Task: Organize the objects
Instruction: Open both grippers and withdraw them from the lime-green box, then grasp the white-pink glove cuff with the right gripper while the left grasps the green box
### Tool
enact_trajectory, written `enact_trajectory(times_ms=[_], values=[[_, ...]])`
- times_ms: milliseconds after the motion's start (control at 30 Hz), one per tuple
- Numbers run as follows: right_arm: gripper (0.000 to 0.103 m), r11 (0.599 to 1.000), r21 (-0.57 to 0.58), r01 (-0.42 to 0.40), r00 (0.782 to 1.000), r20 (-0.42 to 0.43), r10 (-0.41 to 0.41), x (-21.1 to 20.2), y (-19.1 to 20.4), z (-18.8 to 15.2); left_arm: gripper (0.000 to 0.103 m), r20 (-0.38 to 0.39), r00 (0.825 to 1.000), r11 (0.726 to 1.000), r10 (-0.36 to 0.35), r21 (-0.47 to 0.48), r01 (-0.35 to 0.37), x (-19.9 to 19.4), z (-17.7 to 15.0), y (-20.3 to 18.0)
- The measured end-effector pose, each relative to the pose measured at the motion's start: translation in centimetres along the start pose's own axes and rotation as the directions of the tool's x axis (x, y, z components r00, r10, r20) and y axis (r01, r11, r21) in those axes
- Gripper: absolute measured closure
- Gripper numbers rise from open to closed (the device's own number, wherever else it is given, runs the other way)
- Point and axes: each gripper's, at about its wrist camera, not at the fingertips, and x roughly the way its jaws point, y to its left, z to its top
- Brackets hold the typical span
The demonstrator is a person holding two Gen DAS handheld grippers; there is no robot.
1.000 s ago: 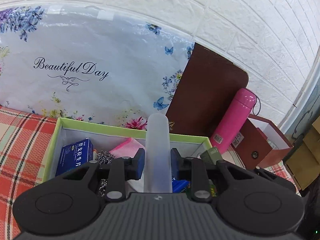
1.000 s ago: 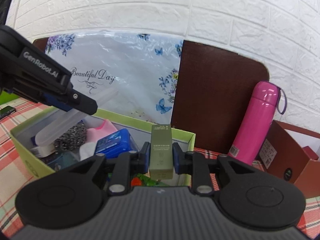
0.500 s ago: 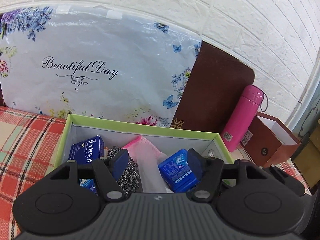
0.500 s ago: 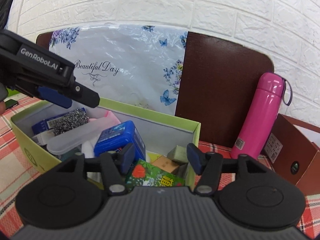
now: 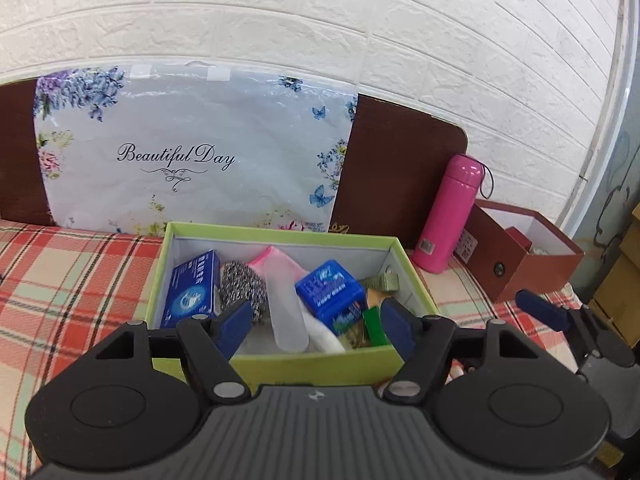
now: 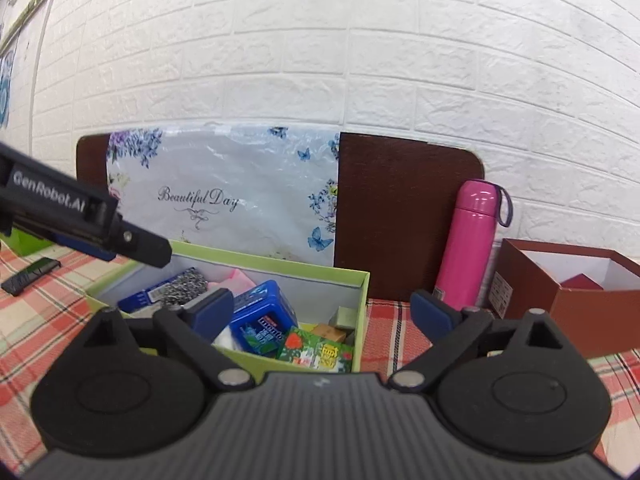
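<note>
A lime-green box (image 5: 280,364) on the plaid cloth holds several items. A translucent tube (image 5: 286,304) lies in its middle, between a steel scourer (image 5: 240,286) and a blue tin (image 5: 330,292). A small olive carton (image 5: 382,280) lies at the box's right end, also seen as the olive carton (image 6: 346,316) in the right wrist view. My left gripper (image 5: 316,324) hovers over the near wall, jaws opening, nothing between them. My right gripper (image 6: 323,314) is near the right corner of the green box (image 6: 272,260), jaws opening wide and empty.
A pink flask (image 5: 450,216) and an open brown box (image 5: 524,252) stand right of the green box. A floral bag (image 5: 192,152) and a brown board (image 5: 400,168) lean on the brick wall behind. A dark flat device (image 6: 30,276) lies at the left.
Both grippers opened and let go: the translucent tube and the olive carton now lie in the green box. Both hands drew back and rose a little.
</note>
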Motion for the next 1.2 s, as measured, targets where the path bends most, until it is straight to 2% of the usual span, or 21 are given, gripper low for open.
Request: enact_trajectory(times_ms=[133,267,467,700,967,1100,1200], values=[[0.000,0.999,0.046,-0.008,1.000,0.007,0.008,-3.3,0.0,-0.5,0.029,-0.010,1.000,1.000,-0.006,0.024,0.006,-1.8,-1.6,-0.5],[0.000,0.997,0.080,-0.019,1.000,-0.004,0.019,-5.8,0.2,-1.5,0.029,-0.002,1.000,0.999,0.009,0.043,-0.009,-3.3,-2.9,-1.0],[0.000,0.994,0.104,-0.019,0.999,-0.025,0.021,-8.1,0.8,-3.0,0.029,0.016,0.999,0.998,0.030,0.062,-0.031,-5.0,-4.5,-1.4],[0.000,0.997,0.079,-0.011,0.998,-0.054,0.015,-10.1,1.9,-4.9,0.029,-0.004,1.000,0.999,0.027,0.042,-0.027,-5.9,-6.3,-1.3],[0.000,0.996,0.087,0.001,0.995,-0.099,0.007,-11.2,2.2,-7.5,0.029,-0.061,0.998,1.000,0.004,0.009,-0.003,-5.6,-9.2,-0.7],[0.000,0.996,0.091,0.012,0.989,-0.146,0.002,-10.3,2.0,-9.1,0.029,-0.096,0.995,1.000,-0.018,-0.006,0.018,-5.2,-10.9,-0.1],[0.006,0.997,0.080,0.019,0.983,-0.182,-0.004,-8.9,2.0,-10.1,0.029,-0.124,0.992,1.000,-0.009,-0.020,0.007,-4.8,-11.9,0.4]])
